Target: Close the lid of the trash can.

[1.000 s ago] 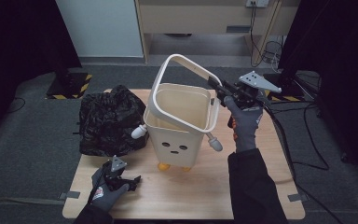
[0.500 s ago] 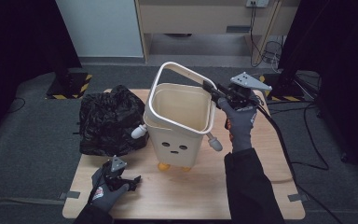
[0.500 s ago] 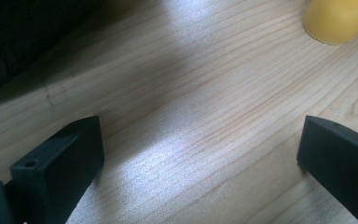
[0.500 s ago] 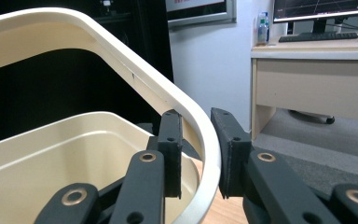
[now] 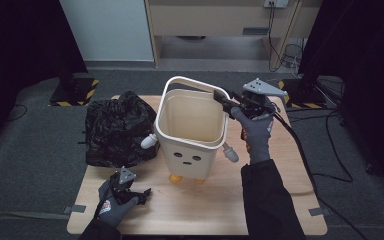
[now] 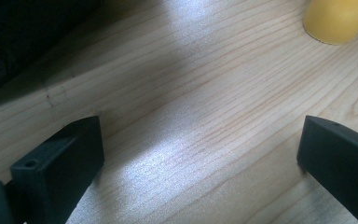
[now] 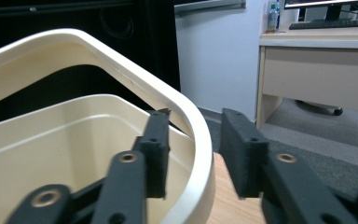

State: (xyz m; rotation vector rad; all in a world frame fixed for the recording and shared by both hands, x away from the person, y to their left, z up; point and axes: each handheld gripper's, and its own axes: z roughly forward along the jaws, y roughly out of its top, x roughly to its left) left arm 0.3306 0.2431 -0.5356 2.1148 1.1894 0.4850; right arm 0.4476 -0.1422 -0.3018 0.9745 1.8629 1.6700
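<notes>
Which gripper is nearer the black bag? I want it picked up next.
Left. The left gripper rests just below the black bag; the right gripper is across the bin at its ring.

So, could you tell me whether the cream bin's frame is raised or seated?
Raised: the frame tilts above the bin rim at the back.

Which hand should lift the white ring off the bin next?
Right, probably. The right gripper already straddles the ring, jaws just opened. The left gripper rests low on the table.
</notes>
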